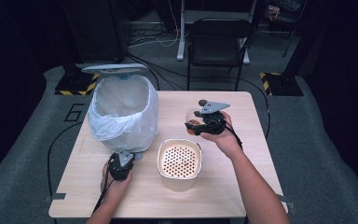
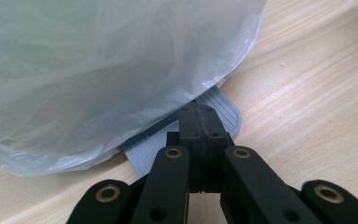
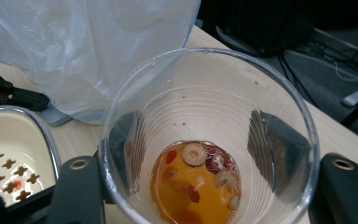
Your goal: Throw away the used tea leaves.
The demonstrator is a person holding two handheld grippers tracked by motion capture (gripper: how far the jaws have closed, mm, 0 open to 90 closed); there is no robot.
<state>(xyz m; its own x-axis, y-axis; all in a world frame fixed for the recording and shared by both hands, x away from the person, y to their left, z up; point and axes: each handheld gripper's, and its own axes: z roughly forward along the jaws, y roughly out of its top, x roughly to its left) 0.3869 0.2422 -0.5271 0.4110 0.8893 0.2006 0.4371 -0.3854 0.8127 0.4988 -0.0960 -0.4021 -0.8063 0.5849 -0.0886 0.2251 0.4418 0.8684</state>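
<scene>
between the pads of the right gripper (image 1: 196, 125), at the table's (image 1: 242, 186) far right: a clear plastic cup (image 3: 207, 140), pinched across its wall, upright or nearly so, long axis vertical, mouth up. at its bottom, amber liquid with fruit slices (image 3: 196, 184). just toward the near edge and slightly left of that claw: a cream strainer basin (image 1: 179, 158), perforated insert facing up, likely the pouring target; right hand far nearer to it. further left, the left gripper (image 2: 199, 122), pressed together, clamped on a ribbed grey pedal tab (image 2: 223, 109) under the bag-lined bin (image 1: 122, 112). probably a tilt of the cup leftward and down over the basin next.
</scene>
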